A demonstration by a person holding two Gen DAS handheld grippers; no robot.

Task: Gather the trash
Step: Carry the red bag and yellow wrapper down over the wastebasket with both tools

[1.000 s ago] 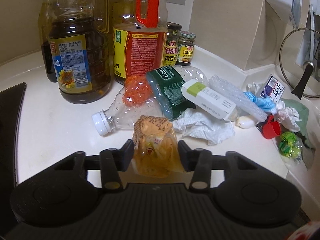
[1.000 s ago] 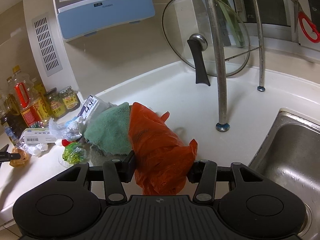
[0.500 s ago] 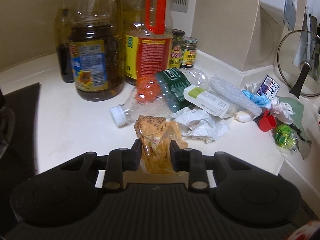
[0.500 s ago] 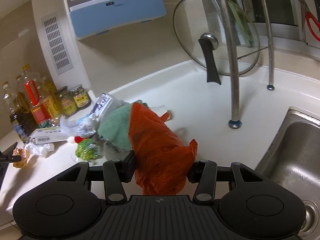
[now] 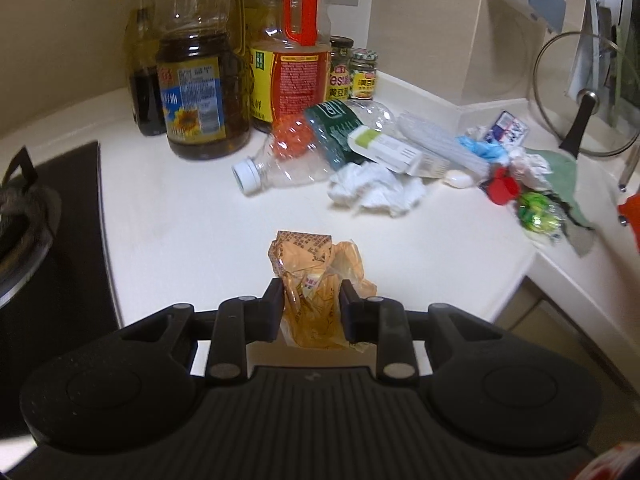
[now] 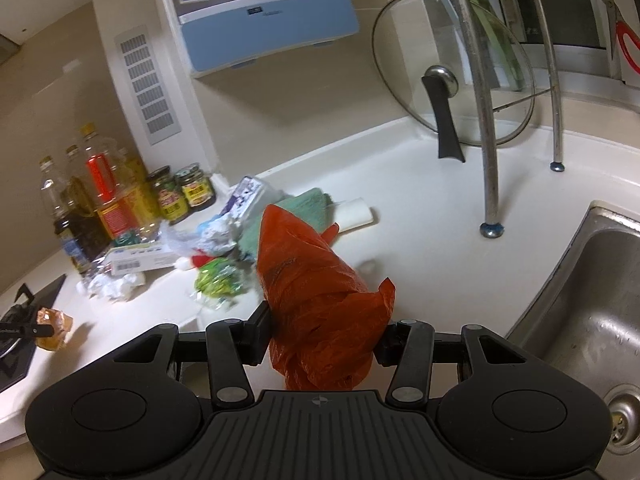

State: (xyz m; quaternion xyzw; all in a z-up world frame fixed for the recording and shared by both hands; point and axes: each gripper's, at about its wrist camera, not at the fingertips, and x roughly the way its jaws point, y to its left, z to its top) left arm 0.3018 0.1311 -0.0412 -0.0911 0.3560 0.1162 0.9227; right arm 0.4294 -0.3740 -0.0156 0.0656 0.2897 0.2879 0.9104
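My left gripper [image 5: 311,304] is shut on a crumpled yellow-orange wrapper [image 5: 310,260], held a little above the white counter [image 5: 180,220]. The same wrapper [image 6: 54,326] shows far left in the right wrist view, pinched by the left gripper's dark fingertips [image 6: 36,330]. My right gripper [image 6: 324,330] is shut on a bunched orange-red plastic bag [image 6: 316,292]. More trash lies beyond: an empty plastic bottle [image 5: 296,160], a white tissue [image 5: 376,188], a white-and-green box [image 5: 388,148], a red cap [image 5: 502,188] and a green wrapper [image 5: 536,212].
Oil bottles [image 5: 200,92] and small jars [image 5: 362,74] stand at the back. A black hob [image 5: 48,248] lies left. A green cloth [image 6: 292,216], a glass lid [image 6: 456,72] and rack legs [image 6: 490,160] are near the steel sink [image 6: 588,300]. The counter edge [image 5: 520,280] drops off at right.
The left gripper closed on the yellow-orange wrapper and drew it back from the pile. The right gripper, still holding the orange-red bag, shifted so the trash pile sits nearer the centre.
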